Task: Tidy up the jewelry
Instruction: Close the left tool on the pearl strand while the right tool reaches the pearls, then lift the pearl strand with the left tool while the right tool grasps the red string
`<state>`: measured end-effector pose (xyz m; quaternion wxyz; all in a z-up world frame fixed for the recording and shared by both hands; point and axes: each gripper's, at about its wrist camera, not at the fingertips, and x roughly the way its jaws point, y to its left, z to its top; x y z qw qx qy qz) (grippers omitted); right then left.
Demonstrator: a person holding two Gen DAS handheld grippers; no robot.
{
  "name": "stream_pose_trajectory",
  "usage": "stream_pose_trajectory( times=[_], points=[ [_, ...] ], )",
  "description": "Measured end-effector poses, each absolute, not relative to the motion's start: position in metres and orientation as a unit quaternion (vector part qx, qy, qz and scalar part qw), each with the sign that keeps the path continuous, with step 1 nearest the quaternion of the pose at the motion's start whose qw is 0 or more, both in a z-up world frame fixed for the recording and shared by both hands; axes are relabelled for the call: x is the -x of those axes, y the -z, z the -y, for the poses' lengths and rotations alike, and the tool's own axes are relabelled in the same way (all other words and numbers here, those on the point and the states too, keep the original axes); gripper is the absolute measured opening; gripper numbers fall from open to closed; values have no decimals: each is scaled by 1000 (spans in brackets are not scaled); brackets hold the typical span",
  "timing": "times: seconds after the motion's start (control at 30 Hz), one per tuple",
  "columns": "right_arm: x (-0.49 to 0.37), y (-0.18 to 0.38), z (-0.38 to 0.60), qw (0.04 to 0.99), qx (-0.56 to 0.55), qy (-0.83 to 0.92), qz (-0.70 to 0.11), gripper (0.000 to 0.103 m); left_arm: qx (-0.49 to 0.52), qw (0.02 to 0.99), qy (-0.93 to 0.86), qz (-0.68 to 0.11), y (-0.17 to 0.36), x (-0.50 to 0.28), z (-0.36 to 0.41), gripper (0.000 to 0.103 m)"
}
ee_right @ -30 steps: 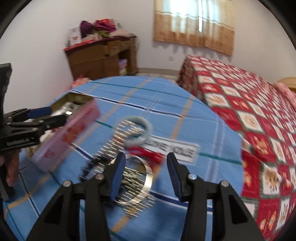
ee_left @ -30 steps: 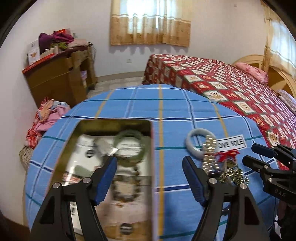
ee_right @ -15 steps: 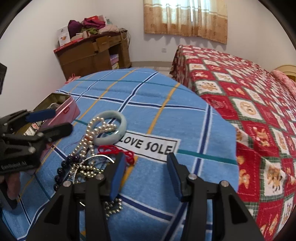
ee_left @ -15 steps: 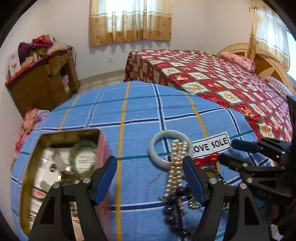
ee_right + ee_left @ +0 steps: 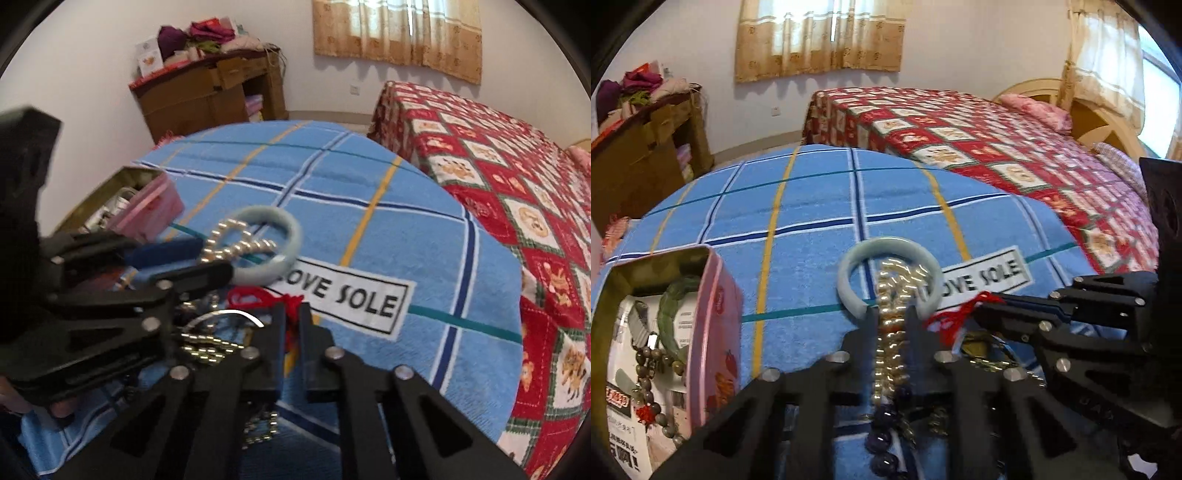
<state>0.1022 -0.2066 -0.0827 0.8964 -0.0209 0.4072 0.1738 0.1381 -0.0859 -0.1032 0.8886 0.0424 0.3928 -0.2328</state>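
Near the towel's (image 5: 812, 206) front edge, your left gripper (image 5: 892, 317) is closing on the pearl strand (image 5: 892, 350), your right gripper (image 5: 291, 317) pinching the red cord (image 5: 258, 295), seemingly to untangle them for the tin (image 5: 716, 302).

Jewelry pile on checked towel (image 5: 812, 192), near front edge. Jade bangle (image 5: 849, 266) at far end of pile, touching "LOVE SOLE" label (image 5: 986, 275) on its right. Pearl strand (image 5: 890, 332) lies across bangle, runs back toward camera between left gripper (image 5: 891, 317) jaws; dark bead strand (image 5: 882, 439) continues nearer. Red cord (image 5: 258, 295) right of pearls, between right gripper (image 5: 291, 314) jaws. Open tin (image 5: 716, 295) left of pile, bracelets inside. Bed (image 5: 997, 147) behind and right; cabinet (image 5: 207, 96) far left by wall.
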Motion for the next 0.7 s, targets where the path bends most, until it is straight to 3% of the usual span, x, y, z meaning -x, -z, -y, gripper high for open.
stream_pose_trajectory(
  times=[0.4,0.6,0.63,0.7],
  points=[
    [-79,25,209,924,17,-176,-339,4,-10,913,238,-331,48,-107,52,5],
    [-87,31,202,919,36,-166,-357,5,-8,922,237,-307,29,-99,41,5],
    [-90,36,203,915,39,-162,-366,9,-7,922,236,-306,29,-99,40,5],
    [-96,50,203,908,42,-154,-387,27,-4,922,234,-307,30,-100,38,5]
  ],
)
